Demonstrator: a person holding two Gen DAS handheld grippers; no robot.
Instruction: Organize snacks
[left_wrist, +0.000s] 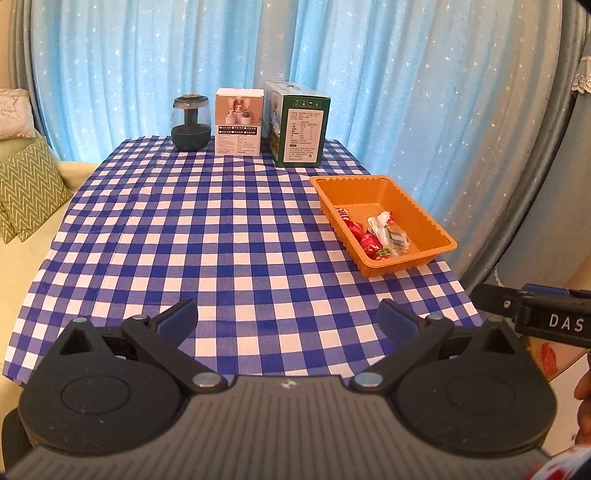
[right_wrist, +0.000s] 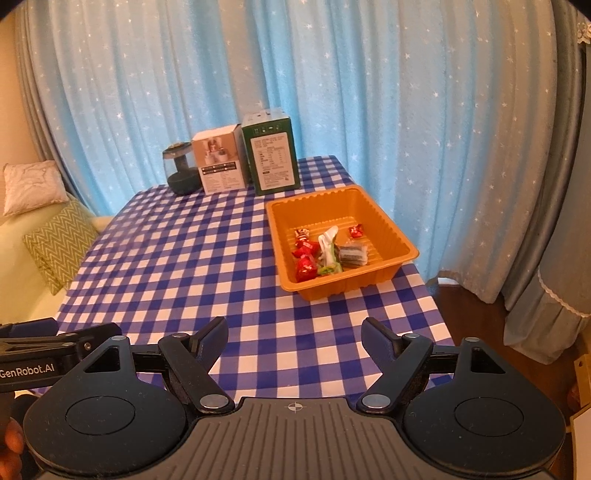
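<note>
My right view shows one red candy (right_wrist: 356, 231) alone; my left hides it. Ridged orange tray (right_wrist: 397, 236) with shiny snacks (right_wrist: 325, 251) sits at two o'clock on the checked worktop (right_wrist: 207, 258). Both grippers (left_wrist: 288, 314) (right_wrist: 294, 334) wide open, empty.

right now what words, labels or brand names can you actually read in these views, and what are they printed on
"DAS": on the black body of the right gripper, cut off at the left view's edge.
"GenRobot.AI": on the black body of the left gripper, seen in the right view.
White box: label rows and small print, too small to read.
Green box: white panel of print and icons, too blurred to read.
Candy wrappers in the orange tray: print unreadable.
</note>
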